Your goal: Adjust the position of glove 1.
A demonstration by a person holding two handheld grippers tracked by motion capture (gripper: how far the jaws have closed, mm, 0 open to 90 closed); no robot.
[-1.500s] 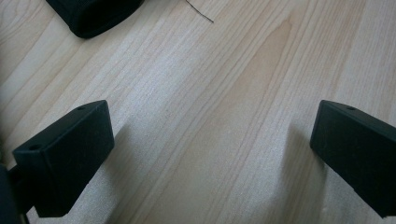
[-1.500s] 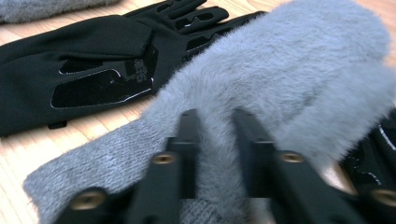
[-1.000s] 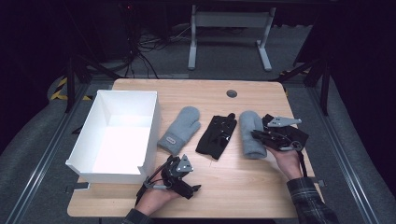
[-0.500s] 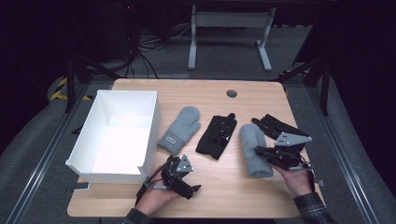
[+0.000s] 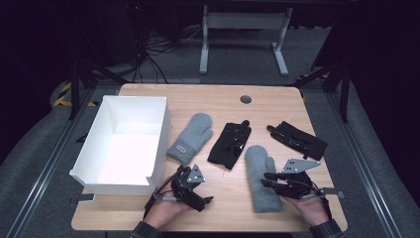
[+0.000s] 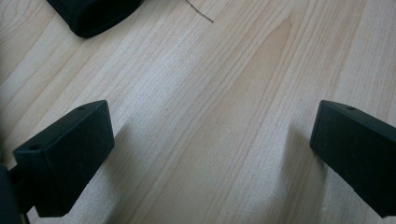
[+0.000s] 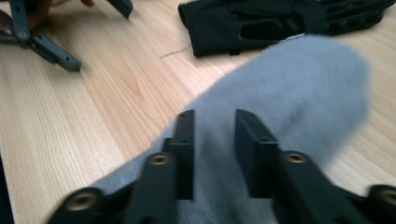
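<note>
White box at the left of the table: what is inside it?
The white box looks empty: its bare white floor and inner walls show. The strip of floor behind its near wall is hidden from the high view.

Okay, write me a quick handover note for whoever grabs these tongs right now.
Left tongs: open, resting on the table near the white box, holding nothing.
Right tongs: over the near grey mitten, jaws just opening, a gap between them, no grip visible.
Other grey mitten lies beside the box; two black gloves lie further back.
Done: near mitten dragged toward the front edge.
Left: nothing is in the box yet.
</note>
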